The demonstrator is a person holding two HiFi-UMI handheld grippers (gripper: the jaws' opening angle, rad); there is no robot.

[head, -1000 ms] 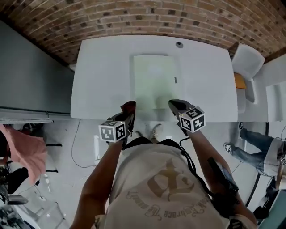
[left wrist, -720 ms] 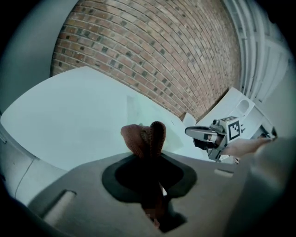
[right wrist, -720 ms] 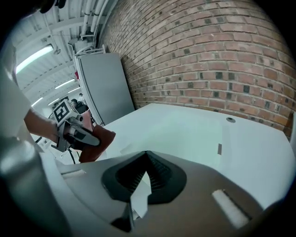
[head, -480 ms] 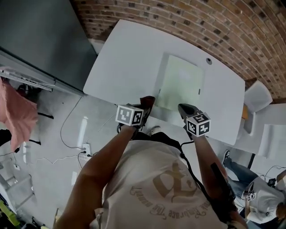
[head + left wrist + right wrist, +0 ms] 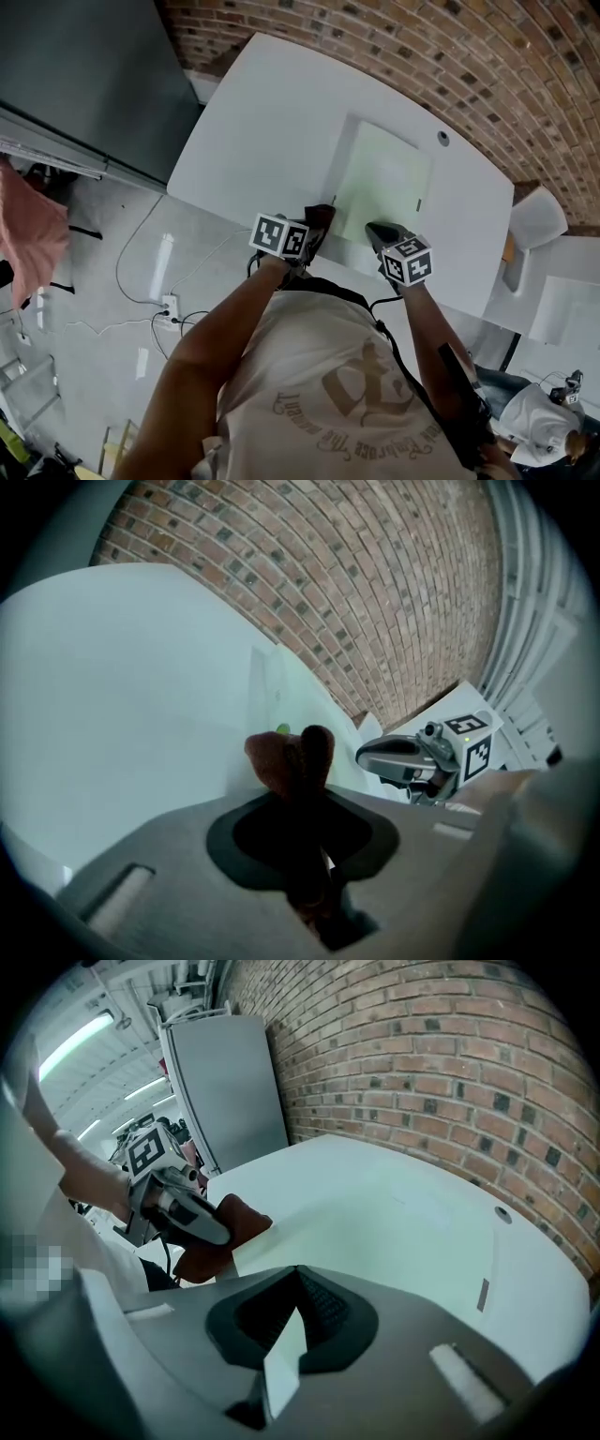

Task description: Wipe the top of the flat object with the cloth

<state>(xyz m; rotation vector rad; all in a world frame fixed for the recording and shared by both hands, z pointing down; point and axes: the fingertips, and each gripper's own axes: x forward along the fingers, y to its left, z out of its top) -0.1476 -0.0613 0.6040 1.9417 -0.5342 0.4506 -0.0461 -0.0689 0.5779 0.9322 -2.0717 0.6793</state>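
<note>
Bright ceiling tube lights [image 5: 89, 1040] wash my smooth white table [image 5: 272, 112] pale and glary; both gripper views curve into black corners, foreground blurred.

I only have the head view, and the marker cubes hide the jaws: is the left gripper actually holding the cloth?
Observer: Yes, the left gripper view shows the left gripper shut on the brown cloth, bunched between its jaws.
Operator: And the right one?
Observer: The right gripper is shut on the pale flat object, at its near edge; a thin strip of it runs between the jaws.
Operator: Is the cloth on its top yet?
Observer: Only at its near left corner, the right gripper view shows.
</note>
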